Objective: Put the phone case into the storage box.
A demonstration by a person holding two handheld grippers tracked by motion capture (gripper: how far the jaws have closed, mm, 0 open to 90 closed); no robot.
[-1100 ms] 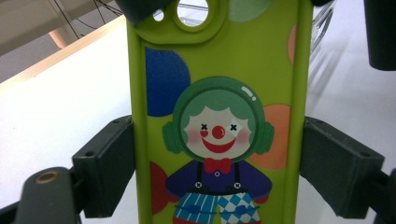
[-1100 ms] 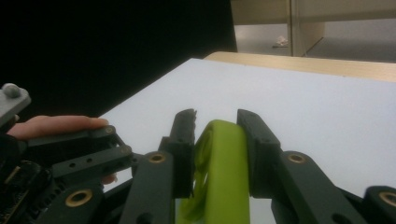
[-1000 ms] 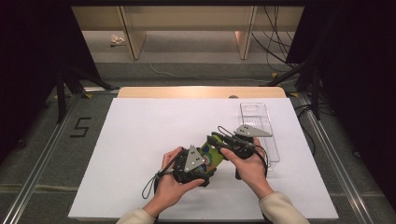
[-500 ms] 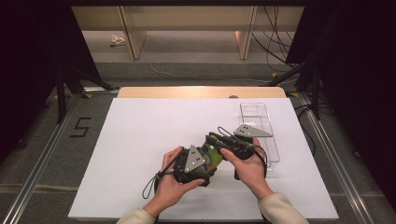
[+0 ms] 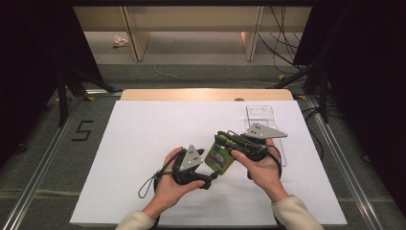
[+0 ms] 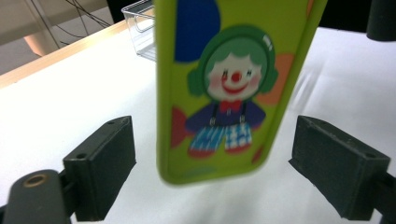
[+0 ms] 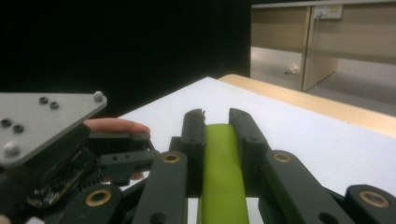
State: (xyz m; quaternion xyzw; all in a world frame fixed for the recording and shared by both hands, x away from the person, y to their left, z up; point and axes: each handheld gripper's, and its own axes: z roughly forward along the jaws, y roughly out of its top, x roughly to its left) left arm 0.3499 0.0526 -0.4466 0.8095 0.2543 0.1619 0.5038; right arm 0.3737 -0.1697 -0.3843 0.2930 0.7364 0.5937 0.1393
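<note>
The right gripper [image 5: 225, 143] was clamped on a lime-green phone case [image 5: 219, 159] printed with a cartoon clown, its two black jaws pressing the case's narrow edges; in the right gripper view the green edge [image 7: 219, 172] ran straight up between them. Those jaws had just finished closing on the case. The case hung out from the right gripper's tips toward the left gripper [image 5: 210, 179], lifted clear of the white table [image 5: 143, 134].

The left gripper's jaws stood wide apart. In the left gripper view the case [image 6: 229, 84] hung upright between them, its lower end level with the pads, with a clear gap on either side, so neither pad touched it.

A clear plastic tray [image 5: 261, 115] sat on the table just beyond the right gripper, on the far side from the person. Each gripper was held in one of the person's hands, the two close together near the table's front edge.
</note>
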